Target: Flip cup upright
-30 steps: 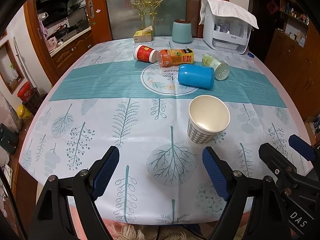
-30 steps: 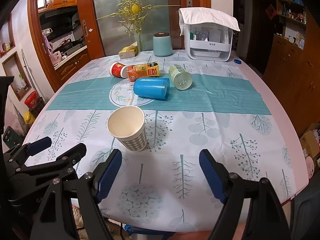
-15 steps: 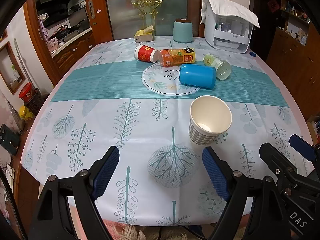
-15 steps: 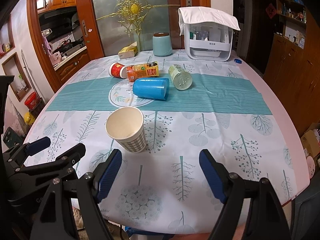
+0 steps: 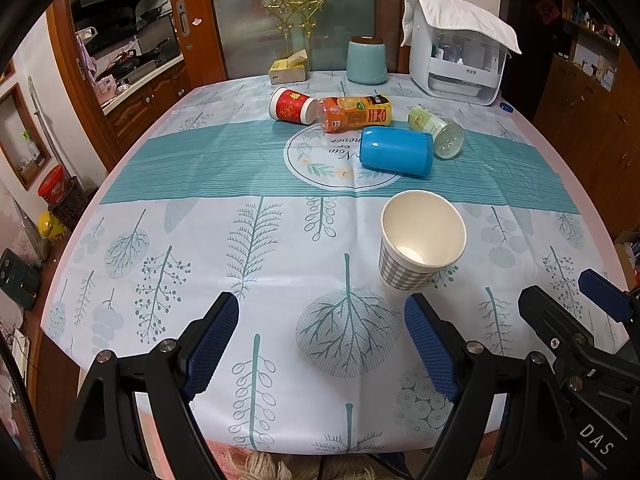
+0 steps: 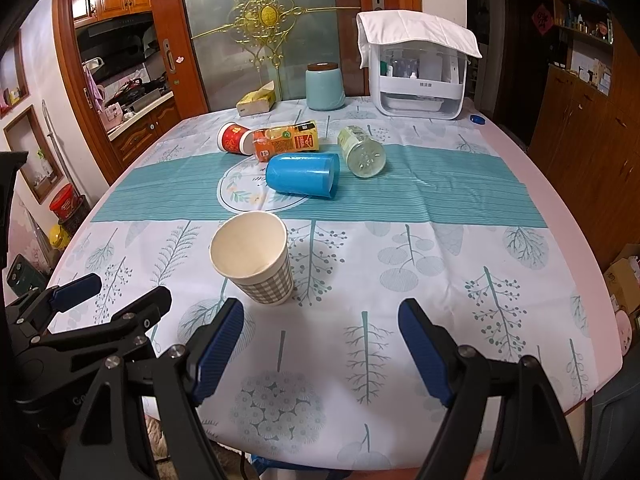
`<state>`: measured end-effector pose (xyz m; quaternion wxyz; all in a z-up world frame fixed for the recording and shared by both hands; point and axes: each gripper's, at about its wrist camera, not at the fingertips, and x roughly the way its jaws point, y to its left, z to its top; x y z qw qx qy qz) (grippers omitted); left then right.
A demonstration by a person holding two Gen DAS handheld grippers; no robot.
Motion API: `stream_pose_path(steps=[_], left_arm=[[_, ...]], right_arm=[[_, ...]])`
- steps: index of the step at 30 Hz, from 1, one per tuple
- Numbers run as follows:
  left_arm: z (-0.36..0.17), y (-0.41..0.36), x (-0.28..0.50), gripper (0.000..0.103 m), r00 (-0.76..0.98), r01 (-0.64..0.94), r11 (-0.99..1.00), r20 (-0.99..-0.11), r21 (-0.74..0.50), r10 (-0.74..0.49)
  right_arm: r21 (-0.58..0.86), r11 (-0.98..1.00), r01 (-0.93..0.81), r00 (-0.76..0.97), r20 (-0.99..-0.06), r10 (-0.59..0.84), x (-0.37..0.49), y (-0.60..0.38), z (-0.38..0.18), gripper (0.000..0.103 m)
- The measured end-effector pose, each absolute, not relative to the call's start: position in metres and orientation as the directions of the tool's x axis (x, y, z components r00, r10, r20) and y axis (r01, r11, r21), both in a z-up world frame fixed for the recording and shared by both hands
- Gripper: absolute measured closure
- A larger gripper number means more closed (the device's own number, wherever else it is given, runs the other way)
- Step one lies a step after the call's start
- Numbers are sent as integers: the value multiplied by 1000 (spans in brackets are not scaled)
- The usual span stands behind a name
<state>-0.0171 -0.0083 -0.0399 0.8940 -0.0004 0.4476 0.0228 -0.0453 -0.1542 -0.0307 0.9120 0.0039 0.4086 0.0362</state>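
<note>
Standing upright on the leaf-patterned counter [image 5: 160, 240], a grey-checked paper cup [image 5: 420, 246] looks finished; left gripper [image 5: 324, 344] and right gripper [image 6: 320, 344] fingers hang wide open, empty.

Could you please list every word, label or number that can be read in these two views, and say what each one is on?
"DAS": on the right gripper body, seen at the edge of the left wrist view.
"New": part of the script in the tablecloth's round emblem, upside down; the rest is too blurred.
Orange bottle, red cup, green-labelled jar and white appliance carry print too small to read.
</note>
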Motion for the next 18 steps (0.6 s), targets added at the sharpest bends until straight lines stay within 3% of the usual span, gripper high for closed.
stream_pose_path(steps=[18], left_arm=[[-38, -6, -19, 19, 596, -38, 999, -802, 21, 39]], right_arm=[[43, 997, -62, 664, -744, 73, -44, -154, -34, 23]])
